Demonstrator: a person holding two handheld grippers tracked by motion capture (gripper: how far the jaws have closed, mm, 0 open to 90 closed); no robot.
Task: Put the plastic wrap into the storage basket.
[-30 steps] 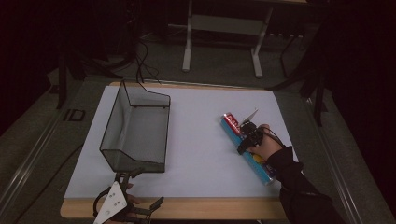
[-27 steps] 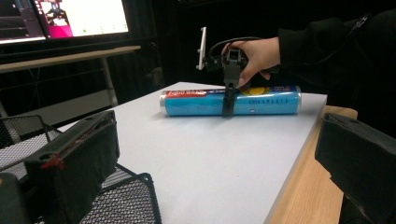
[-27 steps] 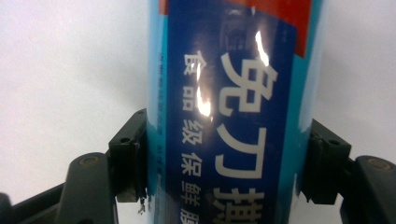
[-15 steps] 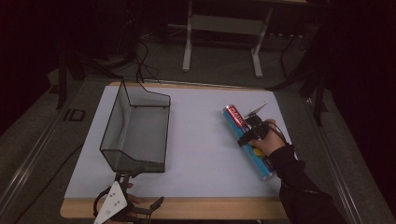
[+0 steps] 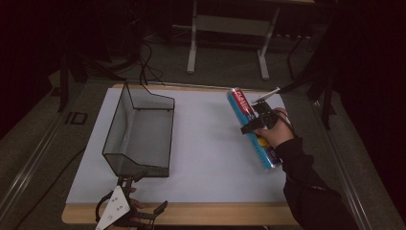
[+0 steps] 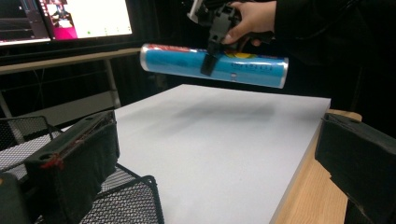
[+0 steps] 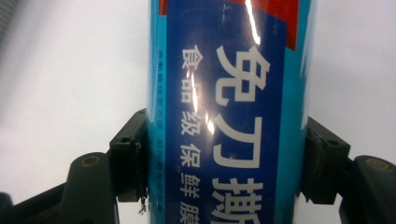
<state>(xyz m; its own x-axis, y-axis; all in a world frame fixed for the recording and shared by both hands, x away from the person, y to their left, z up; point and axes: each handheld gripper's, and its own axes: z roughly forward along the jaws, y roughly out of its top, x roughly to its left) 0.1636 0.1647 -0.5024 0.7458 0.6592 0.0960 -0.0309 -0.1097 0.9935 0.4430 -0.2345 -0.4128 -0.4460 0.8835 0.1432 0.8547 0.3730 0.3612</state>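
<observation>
The right tool [image 5: 256,125] is closed on a long blue tube [image 5: 251,127], a roll of kitchen wrap by its label. In the right gripper view the two black jaws press the tube [image 7: 229,116] from both sides, about at the middle of its length. The left gripper view shows the tube [image 6: 212,64] in the air, clear of the white tabletop [image 6: 210,149], with a soft shadow under it, and nearly level. In the high view its long axis runs from the far side toward the person, a little slanted, at the right part of the tabletop [image 5: 210,153].

The left tool [image 5: 125,211] waits at the near edge, just in front of the wire basket [image 5: 139,132], with its jaws wide apart and nothing between them [image 6: 205,186].

The basket lies well to the left of the tube, and its long side also goes from near to far. So I think the tube needs mostly a sideways move to the left, with only a small turn, to go down between the basket walls. The right hand [image 5: 275,134] carries it; the left tool is nearer to the basket and could steady it
</observation>
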